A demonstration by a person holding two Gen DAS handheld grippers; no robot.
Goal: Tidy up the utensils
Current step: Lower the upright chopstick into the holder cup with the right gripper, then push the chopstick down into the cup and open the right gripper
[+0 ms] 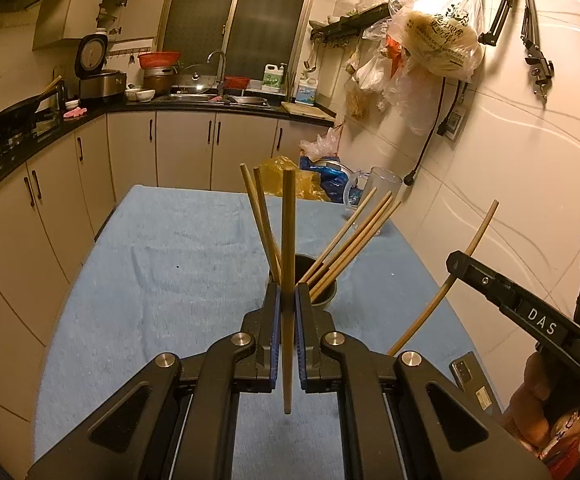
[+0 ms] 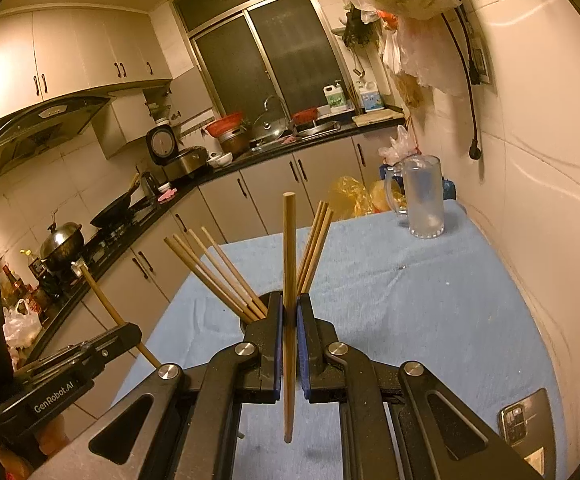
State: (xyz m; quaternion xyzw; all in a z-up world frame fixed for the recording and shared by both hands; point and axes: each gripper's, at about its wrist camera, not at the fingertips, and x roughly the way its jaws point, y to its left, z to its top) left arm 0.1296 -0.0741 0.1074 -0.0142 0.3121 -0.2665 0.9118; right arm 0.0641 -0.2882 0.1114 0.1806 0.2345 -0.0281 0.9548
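A dark round holder (image 1: 327,299) stands on the blue cloth (image 1: 169,264) with several wooden chopsticks leaning out of it. My left gripper (image 1: 288,300) is shut on one upright chopstick (image 1: 288,224) just in front of the holder. My right gripper (image 2: 289,312) is shut on another upright chopstick (image 2: 289,248), also close to the holder (image 2: 263,300), which its fingers mostly hide. In the left wrist view the right gripper (image 1: 456,262) shows at the right with its chopstick (image 1: 474,240). The right wrist view shows the left gripper (image 2: 127,330) at the left with its chopstick (image 2: 101,300).
A clear glass mug (image 2: 422,196) stands at the table's far right corner, by yellow and blue bags (image 1: 310,180). A phone (image 2: 524,420) lies on the cloth near the tiled wall. Kitchen cabinets and a counter with a sink run behind and to the left.
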